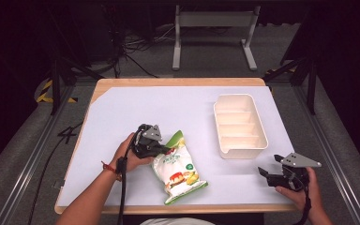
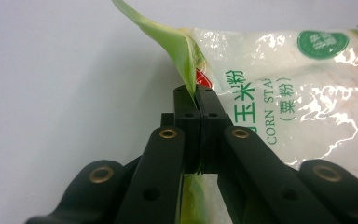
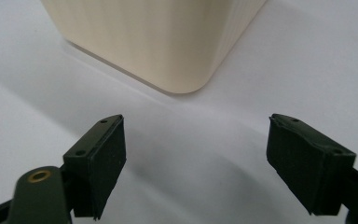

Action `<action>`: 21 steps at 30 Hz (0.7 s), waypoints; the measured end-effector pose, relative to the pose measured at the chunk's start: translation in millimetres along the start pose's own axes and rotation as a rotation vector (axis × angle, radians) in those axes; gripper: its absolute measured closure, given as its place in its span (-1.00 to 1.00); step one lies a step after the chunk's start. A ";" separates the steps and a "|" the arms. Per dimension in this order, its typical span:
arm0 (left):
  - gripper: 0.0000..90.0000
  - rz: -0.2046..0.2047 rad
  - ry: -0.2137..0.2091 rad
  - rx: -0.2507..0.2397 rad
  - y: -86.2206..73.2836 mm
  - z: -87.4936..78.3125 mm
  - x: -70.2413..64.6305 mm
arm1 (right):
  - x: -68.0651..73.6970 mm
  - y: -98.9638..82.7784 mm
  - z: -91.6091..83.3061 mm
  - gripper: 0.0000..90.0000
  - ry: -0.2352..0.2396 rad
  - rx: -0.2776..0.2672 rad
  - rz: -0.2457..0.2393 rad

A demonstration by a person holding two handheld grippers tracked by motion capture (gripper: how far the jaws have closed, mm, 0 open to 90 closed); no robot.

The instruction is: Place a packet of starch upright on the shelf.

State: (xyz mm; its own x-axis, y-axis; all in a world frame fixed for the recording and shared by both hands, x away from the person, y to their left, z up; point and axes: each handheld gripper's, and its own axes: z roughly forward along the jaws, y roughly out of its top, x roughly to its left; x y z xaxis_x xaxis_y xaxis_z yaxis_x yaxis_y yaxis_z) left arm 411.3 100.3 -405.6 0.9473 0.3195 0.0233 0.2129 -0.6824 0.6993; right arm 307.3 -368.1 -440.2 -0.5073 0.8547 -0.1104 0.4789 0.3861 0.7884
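Observation:
A clear bag of white corn starch (image 1: pixel 180 171) with green edges and a food picture lies on the white sheet near the table's front. My left gripper (image 1: pixel 166 151) is at the bag's upper left corner. In the left gripper view the jaws are pressed together on the bag's green sealed edge (image 2: pixel 186 56), and the printed bag (image 2: pixel 284 93) stretches away to the right of the left gripper (image 2: pixel 195 91). My right gripper (image 1: pixel 269 165) rests at the front right, open, with nothing between its fingers. The right gripper (image 3: pixel 196 158) faces a corner of the cream tray (image 3: pixel 158 42).
A cream tray (image 1: pixel 217 123) with several empty compartments stands at the right of the white sheet (image 1: pixel 122 117). The sheet covers most of a wooden table. Beyond the far edge are a metal stand and cables on the floor.

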 end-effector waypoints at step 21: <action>1.00 0.069 0.214 -0.289 23.4 -51.2 -19.5 | -2.3 0.1 -1.7 -0.55 -0.009 -0.016 0.021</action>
State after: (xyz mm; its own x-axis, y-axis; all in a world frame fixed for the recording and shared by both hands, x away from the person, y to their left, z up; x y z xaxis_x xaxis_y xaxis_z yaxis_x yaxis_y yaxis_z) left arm 385.5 111.8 -353.1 0.8789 0.4307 0.2051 0.0452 -0.5031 0.8630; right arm 307.3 -370.6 -438.8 -0.4906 0.8657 -0.0990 0.4776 0.3622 0.8005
